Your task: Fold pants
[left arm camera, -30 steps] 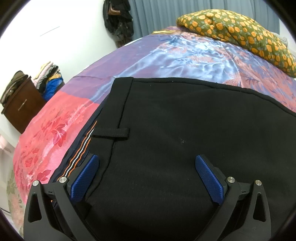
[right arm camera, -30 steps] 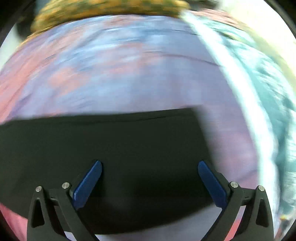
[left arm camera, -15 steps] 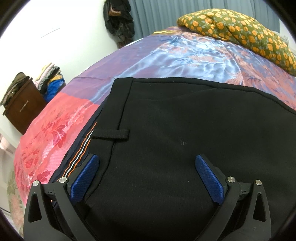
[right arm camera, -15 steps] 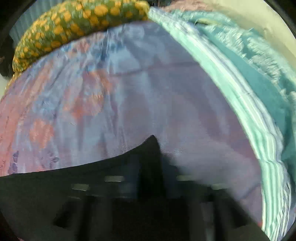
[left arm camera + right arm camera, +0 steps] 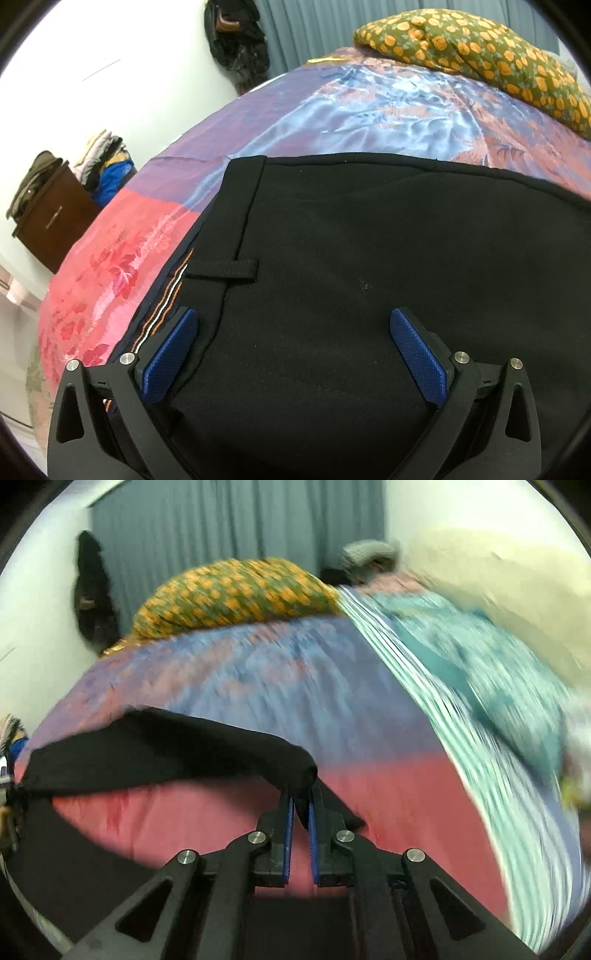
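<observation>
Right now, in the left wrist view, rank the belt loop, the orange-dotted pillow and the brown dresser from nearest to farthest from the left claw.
1. belt loop: on the black pants, just ahead of the left claw, left of centre.
2. brown dresser: off the bed, far left.
3. orange-dotted pillow: bed's far end, upper right.

Both tools share one build: the left gripper (image 5: 293,350) has matte black arms with triangular cut-outs and round silver screw heads at the joints. Its fingers (image 5: 417,358) carry bright blue pads with a fine knurled texture. The right gripper (image 5: 301,834) shows the same black frame, silver screws and blue pad edges.
</observation>
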`<state>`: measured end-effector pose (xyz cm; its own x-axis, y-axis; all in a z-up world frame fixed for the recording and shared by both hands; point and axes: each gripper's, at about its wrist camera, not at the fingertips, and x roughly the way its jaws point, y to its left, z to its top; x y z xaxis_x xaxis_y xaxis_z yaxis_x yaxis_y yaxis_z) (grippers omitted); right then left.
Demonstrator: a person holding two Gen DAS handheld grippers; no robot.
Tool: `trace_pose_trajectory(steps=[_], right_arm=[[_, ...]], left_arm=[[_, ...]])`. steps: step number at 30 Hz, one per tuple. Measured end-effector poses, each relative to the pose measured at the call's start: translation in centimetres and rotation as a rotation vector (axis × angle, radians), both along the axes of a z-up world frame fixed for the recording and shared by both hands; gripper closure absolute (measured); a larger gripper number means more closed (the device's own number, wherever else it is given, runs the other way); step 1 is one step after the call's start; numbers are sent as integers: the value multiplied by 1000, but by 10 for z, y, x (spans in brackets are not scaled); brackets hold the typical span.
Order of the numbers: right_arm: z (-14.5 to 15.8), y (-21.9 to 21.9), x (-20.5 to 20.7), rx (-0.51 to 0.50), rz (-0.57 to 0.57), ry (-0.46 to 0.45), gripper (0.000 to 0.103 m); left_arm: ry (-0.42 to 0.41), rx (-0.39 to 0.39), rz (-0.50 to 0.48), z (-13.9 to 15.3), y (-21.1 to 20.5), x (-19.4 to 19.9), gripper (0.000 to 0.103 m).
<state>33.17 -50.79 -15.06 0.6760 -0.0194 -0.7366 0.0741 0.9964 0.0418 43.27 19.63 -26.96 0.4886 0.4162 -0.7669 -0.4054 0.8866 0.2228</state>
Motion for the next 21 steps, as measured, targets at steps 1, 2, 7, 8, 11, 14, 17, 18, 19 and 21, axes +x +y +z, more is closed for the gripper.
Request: trace_pose_trajectory(steps=[1,2,7,8,11,14,17,18,19,21], right_arm=[[-19,-1,-19,-9,-56,55,95],[-37,-5,-34,-16,-127,121,95],[-71,-20,-64,45,-376,276,59],[-63,-19,-69,26,-394,248,35],[-33,-4,-90,17,-390,118,23],[-17,25,-97,149,-260,11,22],[-29,62,-83,314,-85,10,22],[-40,72,-75,384,-46,35,22],[-52,77,-68,447,-32,59,22],[-79,69,-54,538,-104,97,22]], left_arm=[[11,15,3,1,-2,1,1],[30,42,7,3,-6,3,1],[126,90,40,21,-24,-2,1],[112,38,55,30,-28,-13,1],[10,-144,32,52,-42,-54,1],[-77,-247,-29,61,-72,-93,1],[-70,-240,-123,49,-102,-99,1],[-33,-216,-160,38,-112,-97,1],[5,-188,-185,27,-120,-94,1],[-23,-139,-219,12,-125,-98,0]])
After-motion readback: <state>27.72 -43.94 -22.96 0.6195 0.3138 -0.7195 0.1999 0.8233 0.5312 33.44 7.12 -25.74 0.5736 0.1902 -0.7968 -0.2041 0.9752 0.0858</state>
